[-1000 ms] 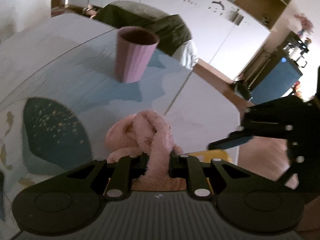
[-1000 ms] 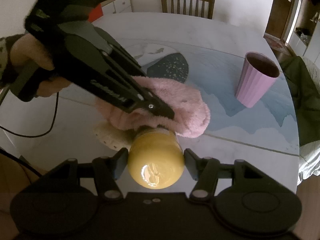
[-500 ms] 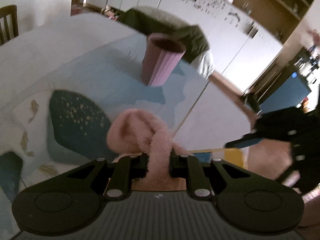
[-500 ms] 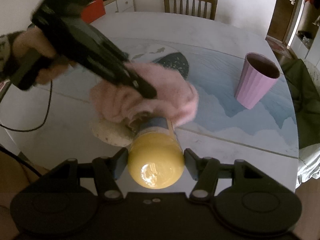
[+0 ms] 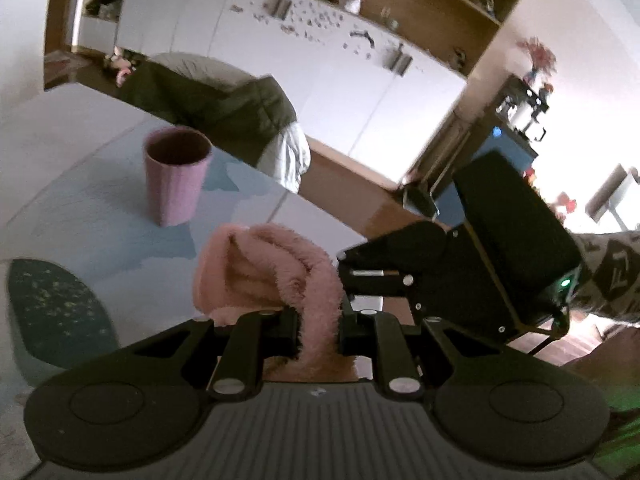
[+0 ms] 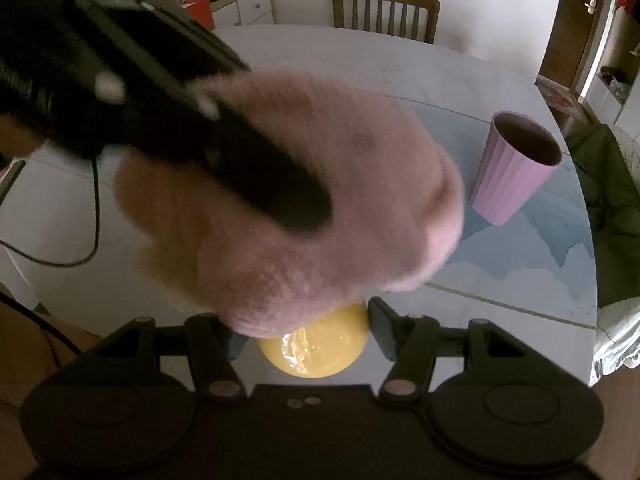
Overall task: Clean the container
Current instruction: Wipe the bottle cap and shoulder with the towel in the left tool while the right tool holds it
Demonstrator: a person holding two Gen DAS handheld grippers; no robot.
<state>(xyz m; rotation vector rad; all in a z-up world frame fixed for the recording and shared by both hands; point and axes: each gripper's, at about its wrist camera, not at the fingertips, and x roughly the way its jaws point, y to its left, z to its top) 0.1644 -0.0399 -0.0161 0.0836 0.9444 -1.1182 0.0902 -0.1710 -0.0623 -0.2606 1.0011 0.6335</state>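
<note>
My left gripper [image 5: 319,328] is shut on a fluffy pink cloth [image 5: 272,272], which bunches up ahead of its fingers. In the right wrist view the same pink cloth [image 6: 320,208] fills the middle, pressed down over a yellow container [image 6: 316,350], with the left gripper [image 6: 240,160] lying black and blurred across it. My right gripper [image 6: 306,340] is shut on the yellow container, whose rounded end shows between the fingers. The rest of the container is hidden under the cloth. In the left wrist view the right gripper [image 5: 460,280] sits close on the right.
A ribbed pink cup [image 6: 516,168] stands upright on the pale blue-patterned table [image 6: 400,64], also the pink cup [image 5: 176,176] in the left wrist view. A wooden chair [image 6: 386,12] is at the far side. A dark green jacket [image 5: 224,104] hangs past the table edge.
The left gripper has carried the pink cloth back toward the right gripper, so it now covers most of the yellow container. The right gripper has kept its hold.
</note>
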